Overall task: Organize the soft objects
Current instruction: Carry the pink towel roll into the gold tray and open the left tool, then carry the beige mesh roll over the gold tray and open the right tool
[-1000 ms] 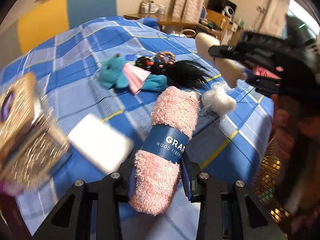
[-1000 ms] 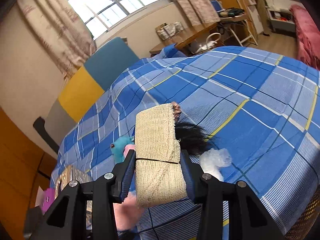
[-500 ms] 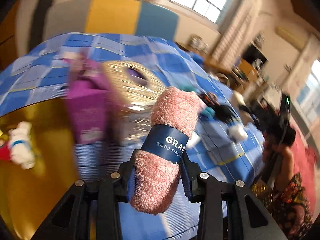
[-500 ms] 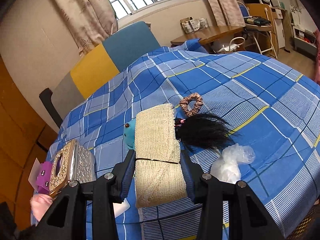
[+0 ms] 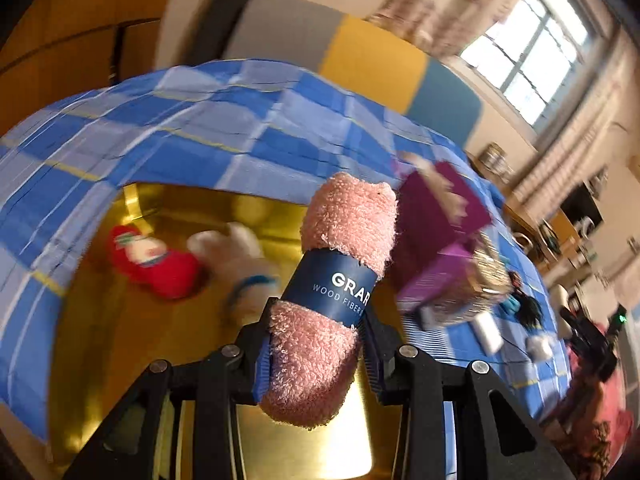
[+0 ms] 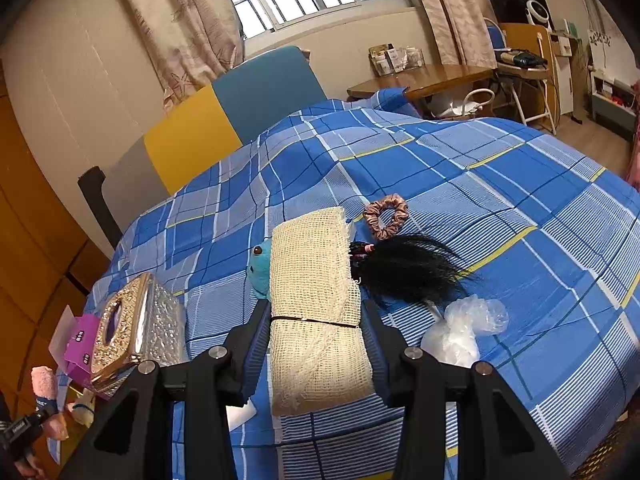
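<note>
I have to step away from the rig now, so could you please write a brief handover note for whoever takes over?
Left gripper: shut on the pink towel roll, held above the gold bin.
Right gripper: shut on the cream mesh cloth roll, over the bed.
Done: a red plush and a white plush lie in the bin.
Left: both held rolls; on the blue plaid bedspread lie the teal plush, pink scrunchie, black hairpiece and clear plastic bag.
</note>
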`<state>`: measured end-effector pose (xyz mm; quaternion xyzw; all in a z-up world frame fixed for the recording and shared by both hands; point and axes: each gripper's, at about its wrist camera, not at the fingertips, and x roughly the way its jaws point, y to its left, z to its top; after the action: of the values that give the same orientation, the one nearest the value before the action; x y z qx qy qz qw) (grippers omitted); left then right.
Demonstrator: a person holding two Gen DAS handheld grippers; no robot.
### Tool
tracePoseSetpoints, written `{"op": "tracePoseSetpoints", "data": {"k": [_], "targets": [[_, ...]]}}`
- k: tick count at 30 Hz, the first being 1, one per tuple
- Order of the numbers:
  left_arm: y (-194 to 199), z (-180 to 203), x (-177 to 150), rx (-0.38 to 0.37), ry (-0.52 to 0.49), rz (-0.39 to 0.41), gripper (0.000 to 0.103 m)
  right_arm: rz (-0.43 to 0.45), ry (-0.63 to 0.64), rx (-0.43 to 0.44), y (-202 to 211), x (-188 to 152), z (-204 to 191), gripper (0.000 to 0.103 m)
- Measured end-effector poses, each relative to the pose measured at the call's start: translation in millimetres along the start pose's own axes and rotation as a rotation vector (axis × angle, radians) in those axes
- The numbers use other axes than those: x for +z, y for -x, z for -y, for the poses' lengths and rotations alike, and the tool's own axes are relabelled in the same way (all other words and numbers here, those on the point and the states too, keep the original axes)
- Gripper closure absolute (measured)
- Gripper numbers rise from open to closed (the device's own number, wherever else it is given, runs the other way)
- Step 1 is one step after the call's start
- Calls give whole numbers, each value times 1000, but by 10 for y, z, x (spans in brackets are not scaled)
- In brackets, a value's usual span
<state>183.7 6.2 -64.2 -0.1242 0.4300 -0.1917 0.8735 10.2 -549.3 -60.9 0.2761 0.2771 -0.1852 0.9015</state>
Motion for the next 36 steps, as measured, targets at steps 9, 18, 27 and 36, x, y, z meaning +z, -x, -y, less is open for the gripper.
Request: {"op": "tracePoseSetpoints", "data": {"k": [9, 18, 27, 36], "targets": [[68, -757, -228, 199, 70, -84, 65, 10, 53, -11, 3, -15, -100, 59], [-95, -945, -271, 310, 92, -118, 58, 99, 179, 54, 243, -100, -477, 59], [174, -748, -299, 343, 59, 36, 25, 34, 269, 275, 552, -456, -1365, 59], [217, -593, -450, 238, 77, 22, 11, -225, 464, 460, 367, -1206, -2591, 59]]}}
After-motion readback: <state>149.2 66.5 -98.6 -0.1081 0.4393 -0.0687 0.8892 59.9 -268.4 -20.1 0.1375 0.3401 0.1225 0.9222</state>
